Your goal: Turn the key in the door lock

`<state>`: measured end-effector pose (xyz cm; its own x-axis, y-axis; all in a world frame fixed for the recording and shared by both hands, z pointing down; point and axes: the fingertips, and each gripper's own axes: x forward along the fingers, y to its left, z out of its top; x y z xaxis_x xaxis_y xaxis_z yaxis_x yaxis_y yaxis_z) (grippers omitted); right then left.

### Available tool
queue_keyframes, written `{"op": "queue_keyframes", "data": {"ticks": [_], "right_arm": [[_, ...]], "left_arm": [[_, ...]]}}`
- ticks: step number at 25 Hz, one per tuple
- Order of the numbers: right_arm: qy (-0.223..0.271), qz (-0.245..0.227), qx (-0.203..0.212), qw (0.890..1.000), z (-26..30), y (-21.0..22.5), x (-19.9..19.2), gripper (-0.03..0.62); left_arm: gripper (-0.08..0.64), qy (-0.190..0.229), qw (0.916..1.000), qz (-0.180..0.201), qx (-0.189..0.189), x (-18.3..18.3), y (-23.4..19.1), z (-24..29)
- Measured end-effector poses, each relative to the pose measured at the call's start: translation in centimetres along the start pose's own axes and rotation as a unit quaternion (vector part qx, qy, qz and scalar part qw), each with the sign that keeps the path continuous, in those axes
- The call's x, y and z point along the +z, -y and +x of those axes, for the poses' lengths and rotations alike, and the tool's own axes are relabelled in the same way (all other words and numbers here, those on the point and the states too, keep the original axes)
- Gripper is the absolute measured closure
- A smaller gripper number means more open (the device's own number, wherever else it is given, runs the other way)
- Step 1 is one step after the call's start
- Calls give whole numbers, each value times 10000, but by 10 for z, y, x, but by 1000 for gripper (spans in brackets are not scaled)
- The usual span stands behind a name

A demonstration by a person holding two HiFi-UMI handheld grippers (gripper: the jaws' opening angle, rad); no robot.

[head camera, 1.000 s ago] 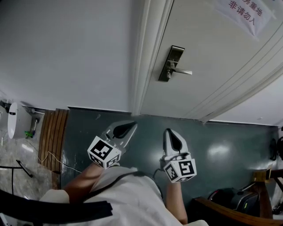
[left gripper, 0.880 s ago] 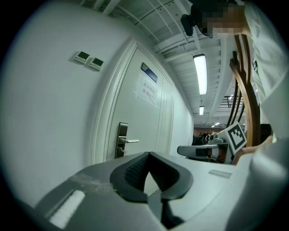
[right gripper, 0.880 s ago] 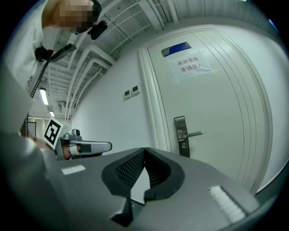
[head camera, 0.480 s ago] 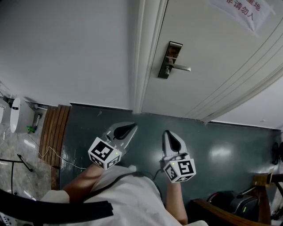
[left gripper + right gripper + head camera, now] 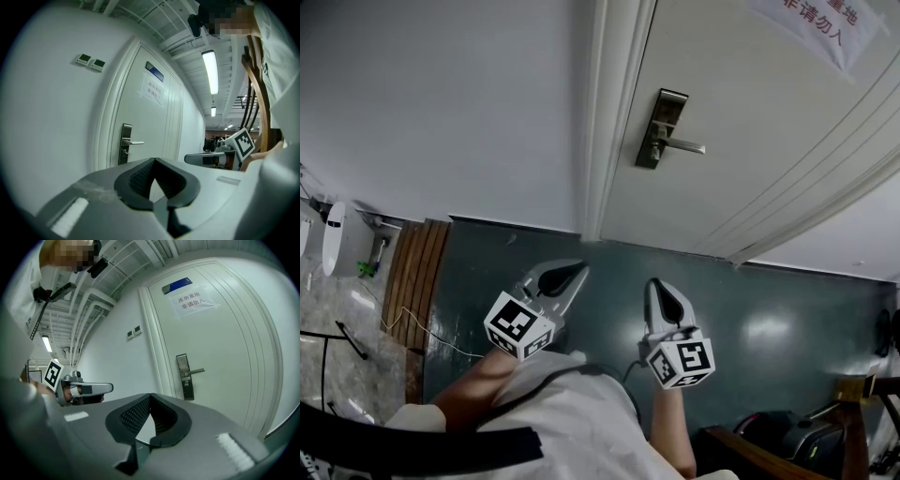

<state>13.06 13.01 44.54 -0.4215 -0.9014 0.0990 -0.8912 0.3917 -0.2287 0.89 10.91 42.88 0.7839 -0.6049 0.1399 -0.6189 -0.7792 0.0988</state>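
Lowered slightly, left claw [image 5: 572, 272] and right claw [image 5: 661, 287], both closed empty, face door lock [image 5: 662, 128].

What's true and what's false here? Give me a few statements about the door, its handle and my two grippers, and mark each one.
1. The door is closed in its frame. True.
2. The right gripper is clamped on the lever handle. False: its jaws are together on nothing, and it is held well short of the door.
3. A paper sign is stuck on the door above the handle. True.
4. The left gripper has its jaws wide apart. False: they are together, with nothing between them.
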Motion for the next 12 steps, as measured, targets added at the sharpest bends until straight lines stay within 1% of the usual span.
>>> {"op": "queue_keyframes", "data": {"ticks": [5,12], "right_arm": [[8,27,-46,10000,12,7,2,583],[29,7,-183,9998,44,16,12,583]], "left_arm": [[555,-23,10000,5,-57,2,-10,12],[555,-4,9997,26,-235,14,-41,39]]}}
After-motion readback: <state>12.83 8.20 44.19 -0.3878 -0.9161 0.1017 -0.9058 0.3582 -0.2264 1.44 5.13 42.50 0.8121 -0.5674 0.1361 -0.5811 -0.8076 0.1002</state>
